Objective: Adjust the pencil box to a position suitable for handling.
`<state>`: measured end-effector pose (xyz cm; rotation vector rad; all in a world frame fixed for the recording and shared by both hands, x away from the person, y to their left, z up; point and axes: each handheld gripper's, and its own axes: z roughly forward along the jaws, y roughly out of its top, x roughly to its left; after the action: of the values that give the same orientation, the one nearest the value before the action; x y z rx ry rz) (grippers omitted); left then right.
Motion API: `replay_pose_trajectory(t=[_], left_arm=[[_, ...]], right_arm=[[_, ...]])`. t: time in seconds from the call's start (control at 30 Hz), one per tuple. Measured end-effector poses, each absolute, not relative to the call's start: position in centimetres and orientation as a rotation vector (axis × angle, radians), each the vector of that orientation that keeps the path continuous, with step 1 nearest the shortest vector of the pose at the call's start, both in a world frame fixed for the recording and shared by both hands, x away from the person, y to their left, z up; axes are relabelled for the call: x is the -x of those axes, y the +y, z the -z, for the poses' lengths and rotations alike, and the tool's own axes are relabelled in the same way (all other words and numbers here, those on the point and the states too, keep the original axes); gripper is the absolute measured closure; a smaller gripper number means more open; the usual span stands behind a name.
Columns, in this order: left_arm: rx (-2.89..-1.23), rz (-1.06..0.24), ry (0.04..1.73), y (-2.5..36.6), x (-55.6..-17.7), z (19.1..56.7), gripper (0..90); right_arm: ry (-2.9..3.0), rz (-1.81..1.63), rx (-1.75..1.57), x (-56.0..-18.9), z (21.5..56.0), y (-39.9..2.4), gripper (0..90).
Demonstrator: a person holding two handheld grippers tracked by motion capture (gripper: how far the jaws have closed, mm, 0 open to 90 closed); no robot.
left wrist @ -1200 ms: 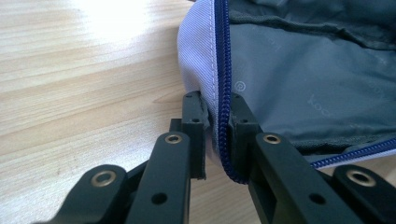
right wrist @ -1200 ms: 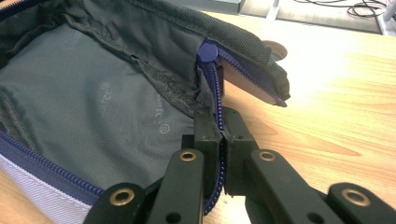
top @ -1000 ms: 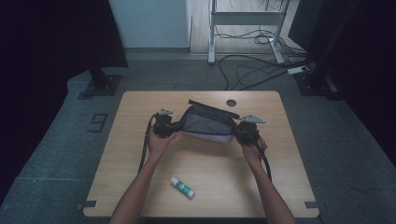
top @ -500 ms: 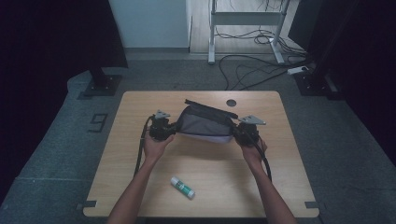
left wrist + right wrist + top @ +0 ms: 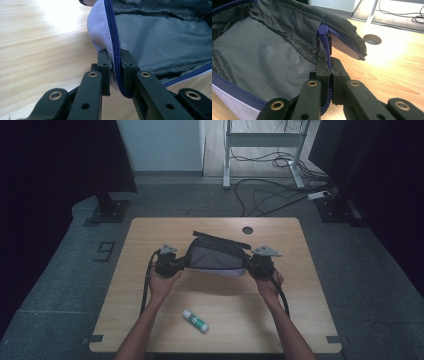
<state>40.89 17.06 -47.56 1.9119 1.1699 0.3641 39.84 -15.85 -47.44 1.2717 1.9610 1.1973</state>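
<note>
A grey fabric pouch (image 5: 215, 256) with a blue zipper is held open between both hands above the middle of the wooden table (image 5: 150, 227). My left gripper (image 5: 176, 264) is shut on the pouch's left end; in the left gripper view its jaws pinch the lilac rim and blue zipper (image 5: 115, 50). My right gripper (image 5: 250, 265) is shut on the right end, its jaws clamped on the zipper edge (image 5: 327, 47). The grey lining (image 5: 262, 65) of the open pouch faces the right gripper view. A white glue stick (image 5: 195, 320) with a green label lies on the table near the front.
A round cable hole (image 5: 247, 230) sits in the table behind the pouch. Beyond the table are a desk frame (image 5: 260, 140) and floor cables (image 5: 270, 195). Dark screens stand at both sides. Both forearms come in from the front edge.
My left gripper has moved a little to the left, stretching the pouch wider. The right gripper has stayed in place.
</note>
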Motion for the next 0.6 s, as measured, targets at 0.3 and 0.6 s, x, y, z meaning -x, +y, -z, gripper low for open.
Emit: replay_pose_trajectory(t=[0.3,0.6], left_arm=[[-1.952,-0.373,1.165,16.8,-39.2,48.7,80.8],[-1.975,-0.317,1.202,17.1,-39.0,50.8,80.6]], right_arm=[[2.002,-1.189,-1.277,-39.5,48.4,-15.9,85.4],[2.075,-1.129,-1.291,-39.8,50.2,-15.4,85.2]])
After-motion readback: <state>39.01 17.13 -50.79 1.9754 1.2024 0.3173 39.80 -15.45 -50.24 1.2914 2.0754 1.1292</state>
